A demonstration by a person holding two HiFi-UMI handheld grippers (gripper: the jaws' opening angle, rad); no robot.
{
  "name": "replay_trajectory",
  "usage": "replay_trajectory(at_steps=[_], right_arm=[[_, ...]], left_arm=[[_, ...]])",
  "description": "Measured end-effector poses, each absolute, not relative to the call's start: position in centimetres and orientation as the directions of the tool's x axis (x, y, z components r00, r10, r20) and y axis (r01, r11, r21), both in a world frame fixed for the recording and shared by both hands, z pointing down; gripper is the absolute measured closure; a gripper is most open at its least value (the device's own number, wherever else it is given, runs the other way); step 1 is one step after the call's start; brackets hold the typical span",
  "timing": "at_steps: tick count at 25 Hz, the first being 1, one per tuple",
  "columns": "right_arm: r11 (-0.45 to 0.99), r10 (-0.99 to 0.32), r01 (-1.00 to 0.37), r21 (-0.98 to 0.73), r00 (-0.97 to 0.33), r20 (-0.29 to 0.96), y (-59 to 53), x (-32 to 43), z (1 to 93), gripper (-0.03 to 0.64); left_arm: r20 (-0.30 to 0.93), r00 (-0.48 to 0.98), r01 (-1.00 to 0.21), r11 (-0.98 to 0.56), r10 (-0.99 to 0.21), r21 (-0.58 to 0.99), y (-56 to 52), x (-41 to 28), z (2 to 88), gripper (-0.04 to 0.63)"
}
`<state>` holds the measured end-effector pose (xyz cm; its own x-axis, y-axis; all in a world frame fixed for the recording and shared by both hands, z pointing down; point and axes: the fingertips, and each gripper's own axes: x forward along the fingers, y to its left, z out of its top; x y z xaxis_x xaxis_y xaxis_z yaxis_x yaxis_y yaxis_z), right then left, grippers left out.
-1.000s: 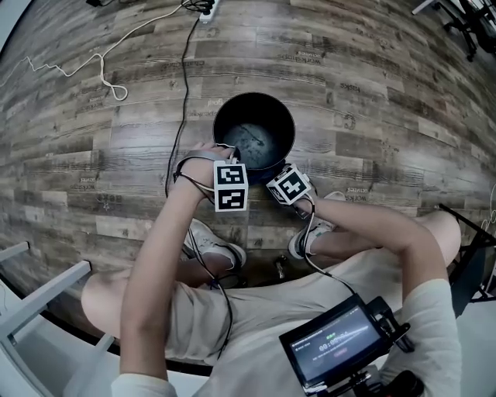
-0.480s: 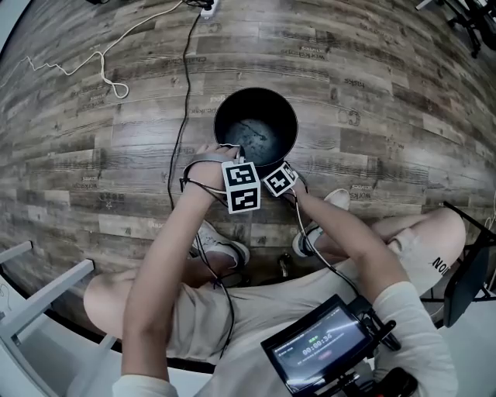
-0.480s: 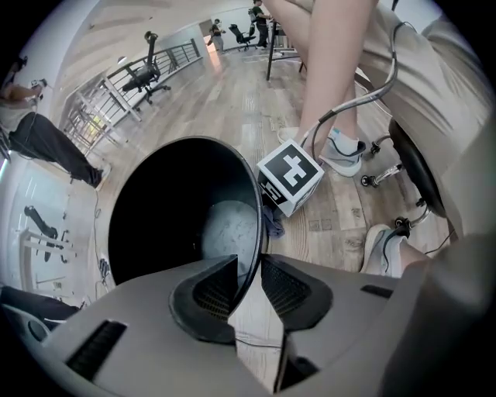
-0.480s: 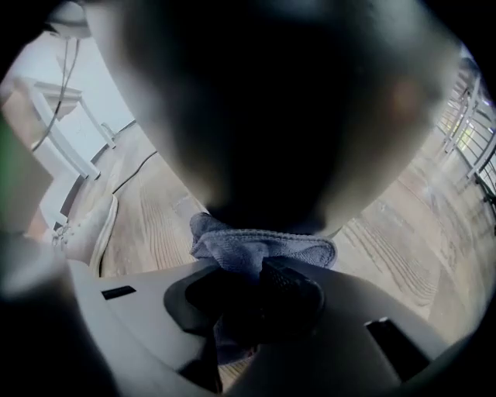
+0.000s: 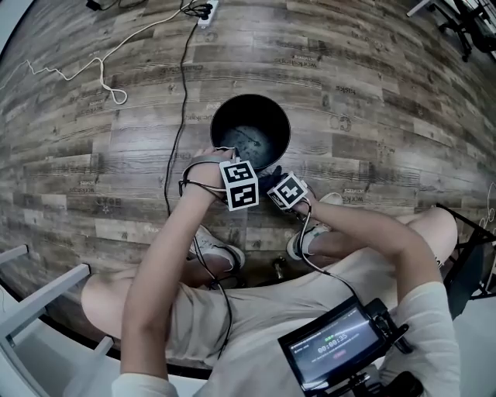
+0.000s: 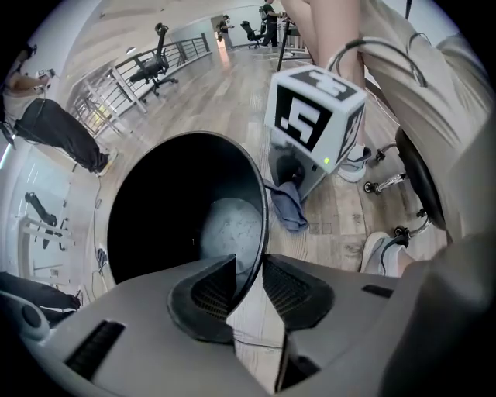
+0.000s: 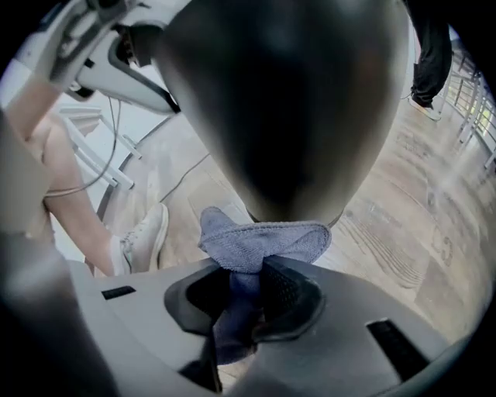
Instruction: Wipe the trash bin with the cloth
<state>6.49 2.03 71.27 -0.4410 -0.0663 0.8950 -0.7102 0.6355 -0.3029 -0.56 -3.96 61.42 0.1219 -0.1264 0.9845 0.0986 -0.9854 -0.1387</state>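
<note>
The black round trash bin (image 5: 250, 132) stands on the wood floor in front of the seated person. My left gripper (image 6: 248, 267) points straight down over the bin's near rim (image 6: 262, 225), one pad inside and one outside. Its jaws have just been opening slightly, with the rim still pinched between the pad tips. My right gripper (image 7: 248, 275) is shut on a blue-grey cloth (image 7: 263, 240), which bunches against the bin's outer wall (image 7: 287, 101) low down. In the left gripper view the cloth (image 6: 291, 209) hangs beside the bin under the right gripper's marker cube (image 6: 314, 116).
A black cable (image 5: 184, 77) and a white cord (image 5: 101, 74) run across the floor beyond the bin to a power strip (image 5: 205, 9). The person's white shoes (image 5: 217, 248) rest just behind the bin. A screen device (image 5: 333, 345) sits at the lap; white rails (image 5: 39, 302) stand lower left.
The right gripper with the cloth went up toward the bin's side, then came back down along the wall. The left gripper stayed on the rim. The bin shifted slightly left.
</note>
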Motion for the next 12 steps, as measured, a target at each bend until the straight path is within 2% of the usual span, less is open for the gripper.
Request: replay_trajectory(at_steps=[7, 12], right_arm=[[0.591, -0.08, -0.697, -0.406, -0.551, 0.831, 0.3, 6.9, 62.3, 0.54], [0.605, -0.077, -0.678, -0.418, -0.573, 0.816, 0.6, 7.2, 58.1, 0.54]], left_arm=[[0.986, 0.106, 0.024, -0.991, -0.127, -0.13, -3.5, 0.3, 61.6, 0.48], [0.986, 0.123, -0.034, -0.994, -0.109, -0.105, -2.3, 1.3, 61.4, 0.485]])
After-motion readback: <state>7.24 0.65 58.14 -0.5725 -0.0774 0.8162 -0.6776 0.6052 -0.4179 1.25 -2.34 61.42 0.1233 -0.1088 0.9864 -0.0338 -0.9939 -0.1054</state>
